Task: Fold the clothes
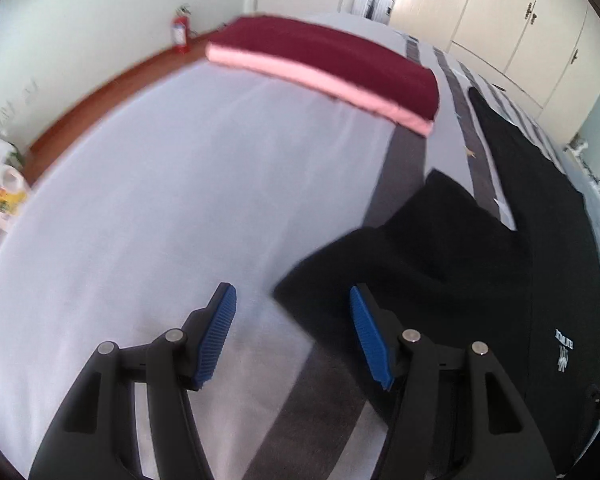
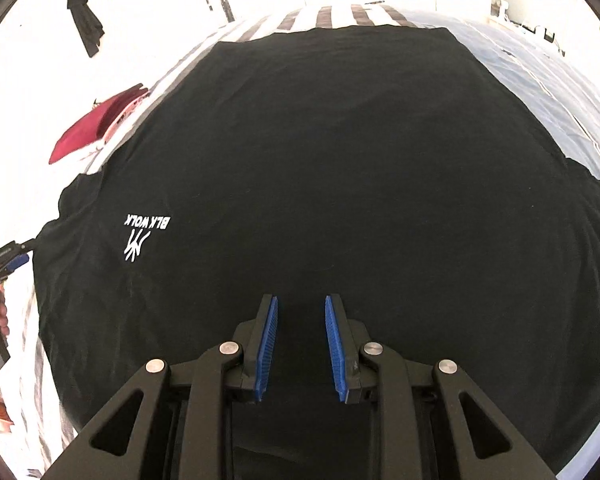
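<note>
Left wrist view shows the left tool (image 1: pixel 292 300) gaping empty beside the black T-shirt (image 2: pixel 340 160) spread on the bed (image 1: pixel 140 200), the right tool (image 2: pixel 301 312) narrow and empty above it, so either could pinch the sheet too.

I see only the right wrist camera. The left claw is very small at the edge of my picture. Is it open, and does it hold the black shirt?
Observer: The left claw is open and holds nothing.
Operator: Where is it compared with the sleeve?
Observer: One finger is over the edge of the sleeve of the black shirt, the other over the white sheet.
Operator: The red thing far away, is it folded?
Observer: Yes. A dark red cloth lies folded on top of a folded pink cloth.
</note>
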